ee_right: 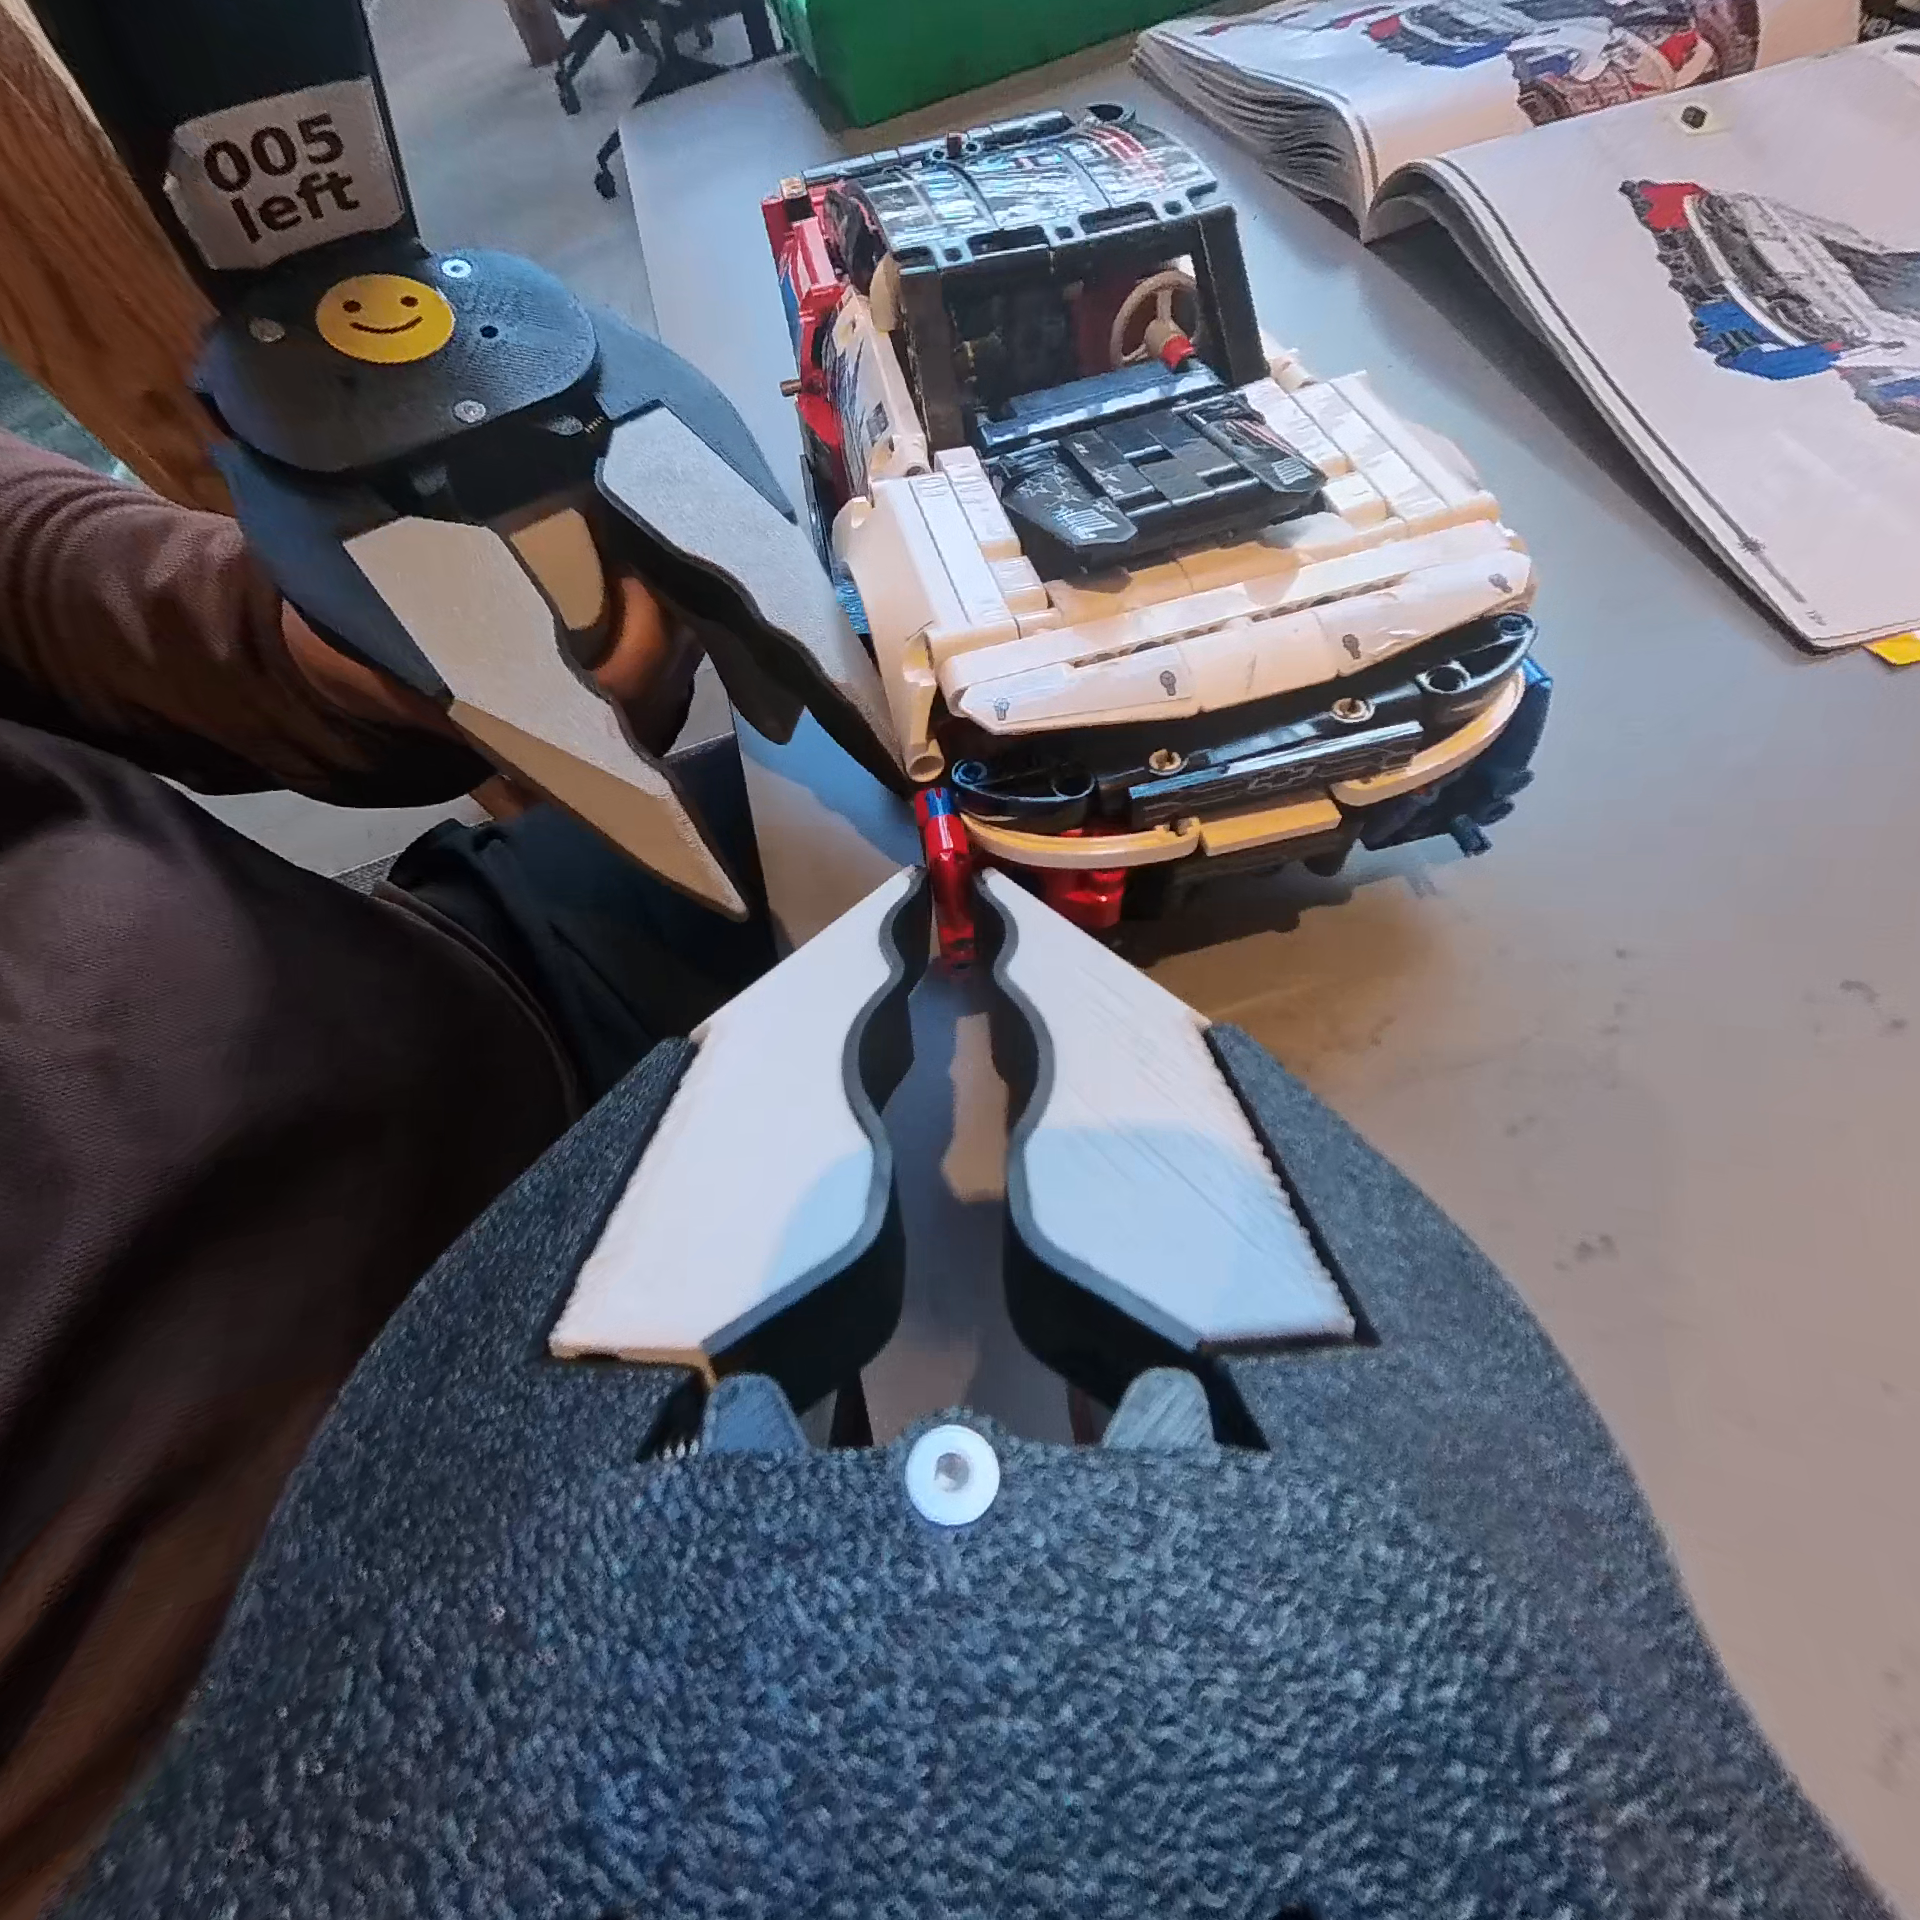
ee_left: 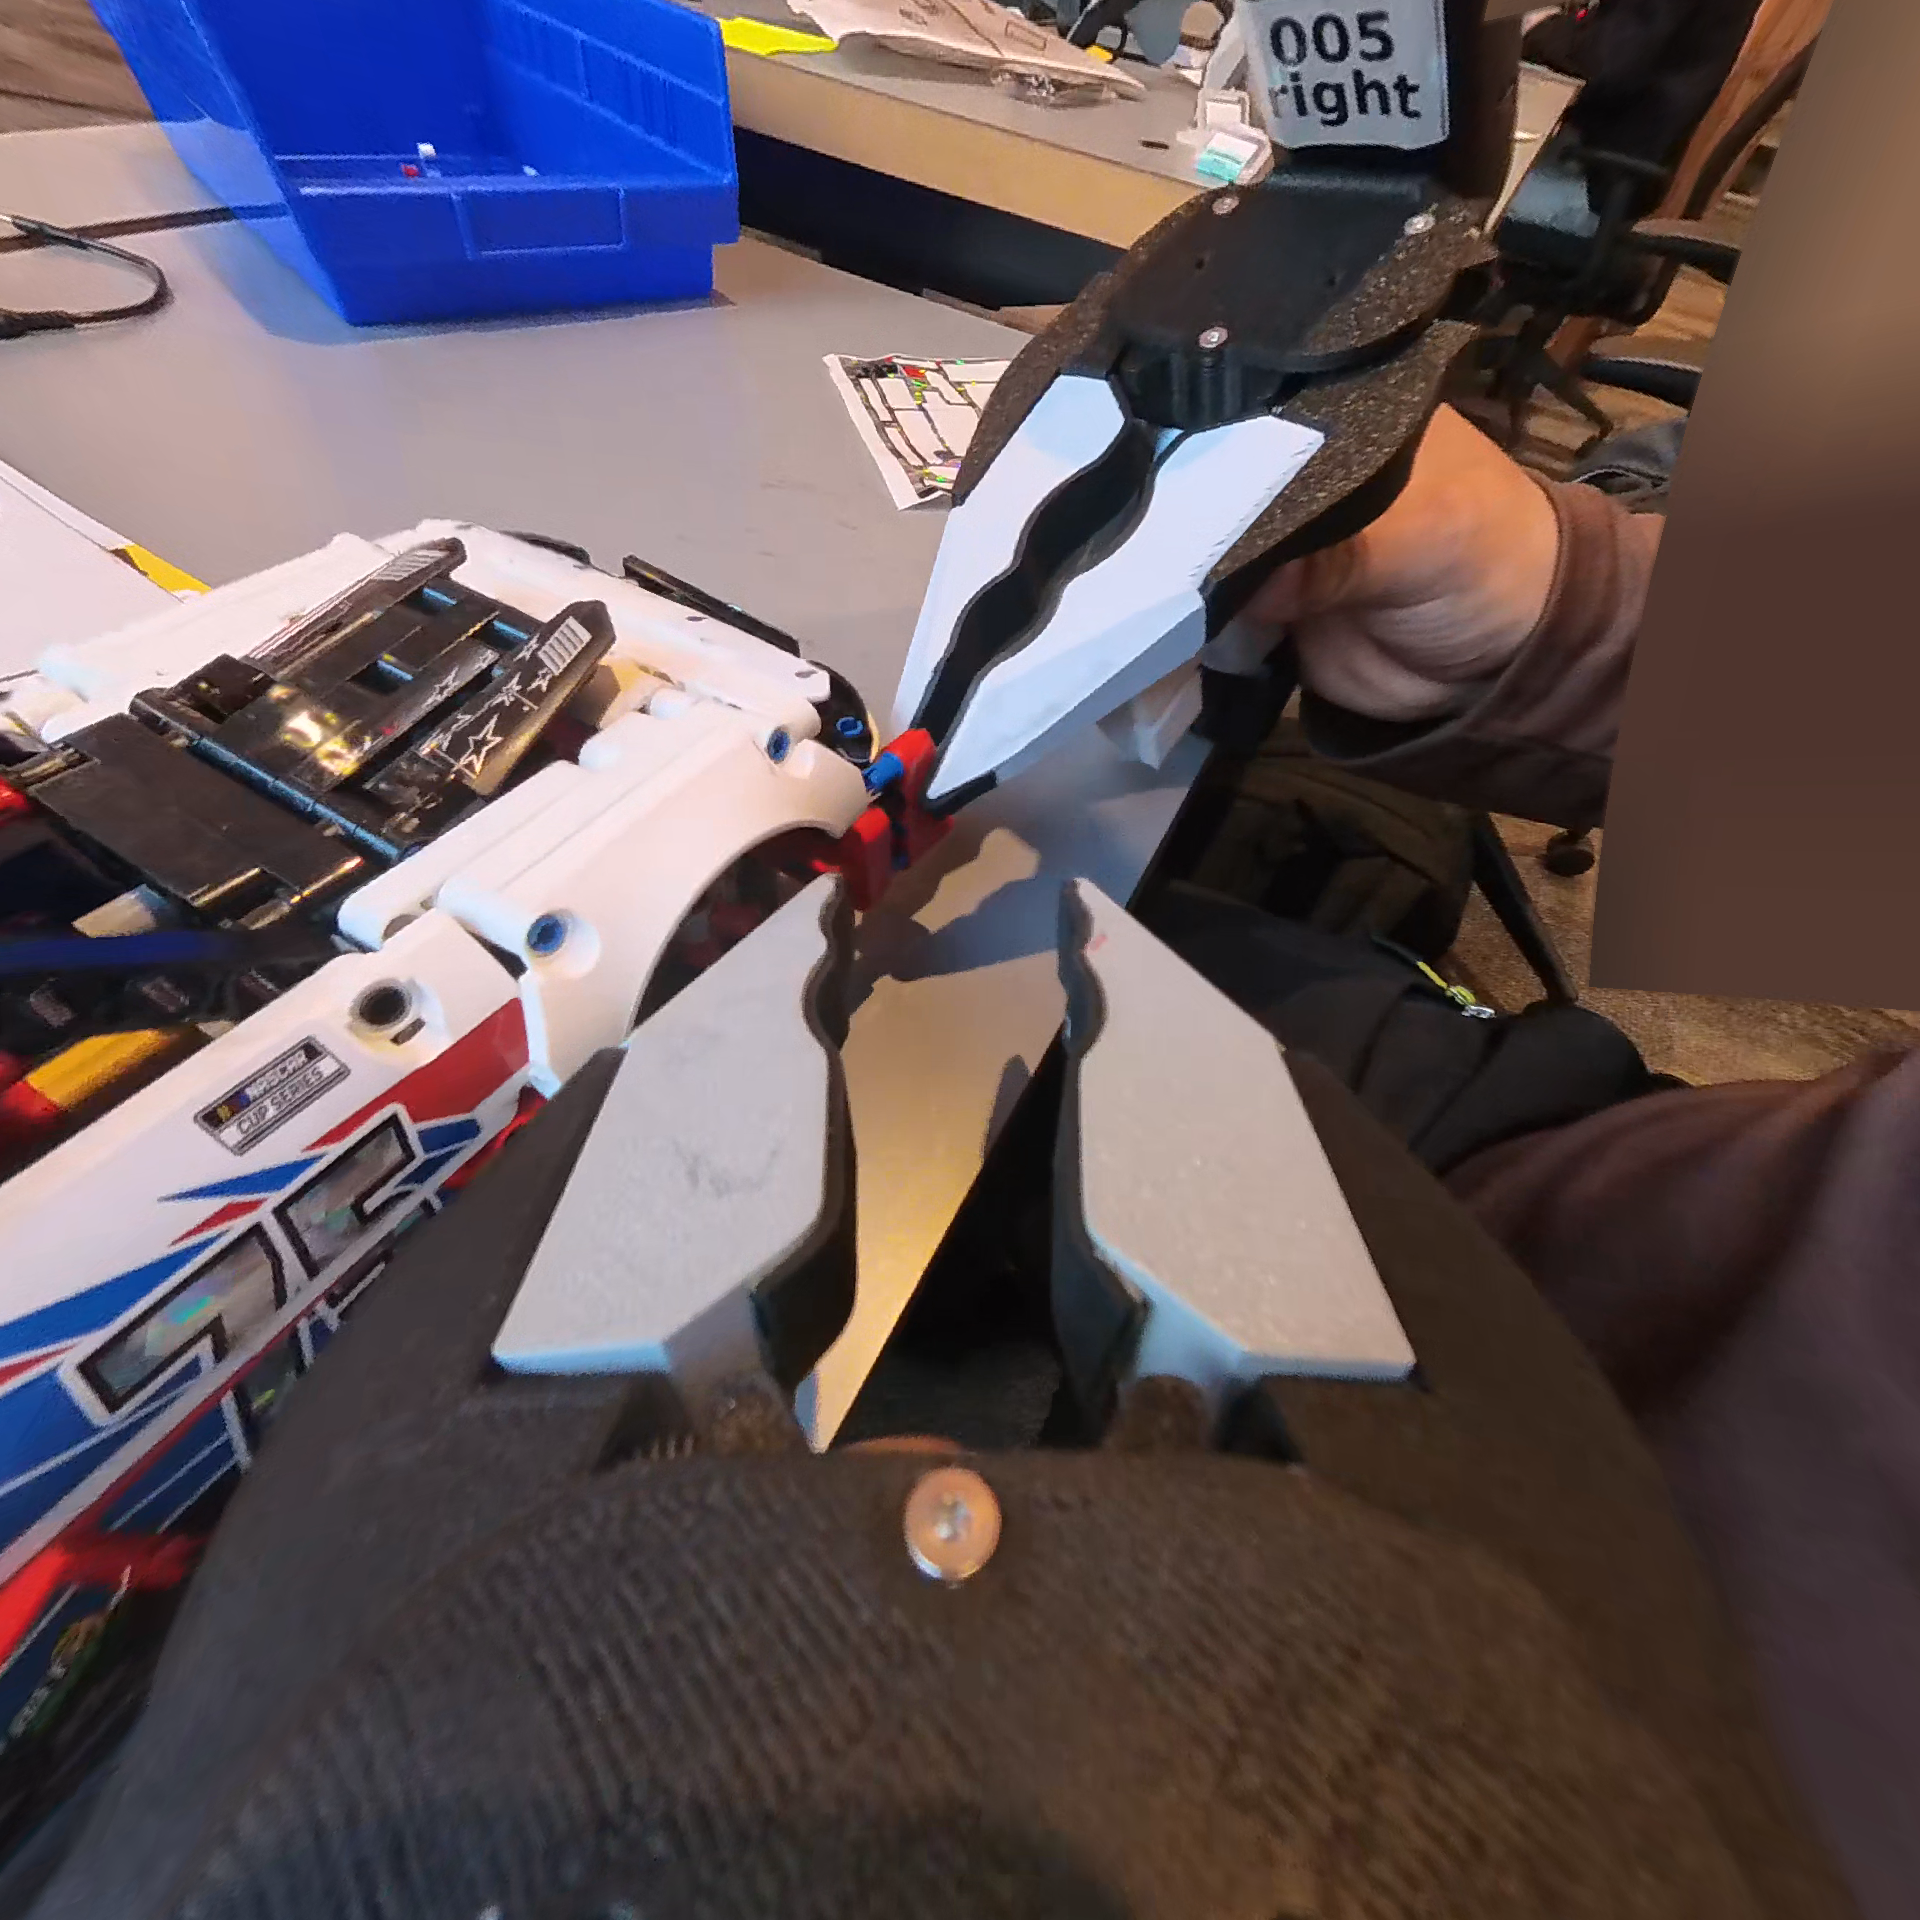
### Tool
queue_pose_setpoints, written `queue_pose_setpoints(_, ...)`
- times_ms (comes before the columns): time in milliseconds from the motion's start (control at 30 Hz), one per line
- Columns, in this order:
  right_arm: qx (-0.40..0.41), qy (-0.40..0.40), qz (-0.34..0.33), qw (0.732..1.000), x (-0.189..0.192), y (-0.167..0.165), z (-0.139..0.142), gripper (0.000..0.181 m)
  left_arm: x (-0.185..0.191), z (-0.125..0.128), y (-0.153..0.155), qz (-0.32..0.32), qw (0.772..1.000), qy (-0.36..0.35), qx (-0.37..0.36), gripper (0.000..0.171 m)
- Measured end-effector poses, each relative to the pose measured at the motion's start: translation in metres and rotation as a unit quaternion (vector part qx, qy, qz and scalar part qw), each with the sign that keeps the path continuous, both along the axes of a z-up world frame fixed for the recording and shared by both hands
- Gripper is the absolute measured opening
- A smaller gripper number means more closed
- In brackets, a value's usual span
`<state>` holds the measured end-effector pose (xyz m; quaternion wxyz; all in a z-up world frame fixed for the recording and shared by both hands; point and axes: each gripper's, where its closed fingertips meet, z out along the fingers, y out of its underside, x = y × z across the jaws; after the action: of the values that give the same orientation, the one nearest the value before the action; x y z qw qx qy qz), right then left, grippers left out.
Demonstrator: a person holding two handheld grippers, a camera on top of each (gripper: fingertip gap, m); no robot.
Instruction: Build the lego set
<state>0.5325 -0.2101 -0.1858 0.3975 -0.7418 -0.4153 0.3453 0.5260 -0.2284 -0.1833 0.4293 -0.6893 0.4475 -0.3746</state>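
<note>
The white, red and blue lego car (ee_left: pixel 644 821) stands on the grey table (ee_left: pixel 582 416); in the right wrist view its nose (ee_right: pixel 1143 603) faces me. A small red piece (ee_right: pixel 950 862) with a blue pin sits at the car's front corner, low by the bumper. My right gripper (ee_right: pixel 951 883) is shut on this red piece (ee_left: pixel 878 836); it also shows in the left wrist view (ee_left: pixel 928 795), coming down from the upper right. My left gripper (ee_left: pixel 956 904) is open and empty just beside the same corner, one finger (ee_left: pixel 727 1091) by the front wheel arch. It also shows in the right wrist view (ee_right: pixel 821 831).
A blue bin (ee_left: pixel 468 156) stands at the back of the table, a sticker sheet (ee_left: pixel 914 426) behind the right gripper, a black cable (ee_left: pixel 104 281) at far left. An open instruction booklet (ee_right: pixel 1662 343) lies right of the car. The table edge (ee_right: pixel 748 790) runs close by the car's corner. Left and right tips are no more than a few centimetres apart.
</note>
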Motion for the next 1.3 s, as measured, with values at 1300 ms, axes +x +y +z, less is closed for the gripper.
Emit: queue_pose_setpoints(1300, 0.066, -0.053, 0.030, 0.996, -0.0014, -0.0005, -0.0070, 0.006, 0.0033, -0.0051, 0.0030, 0.016, 0.999, -0.032, -0.032, 0.029)
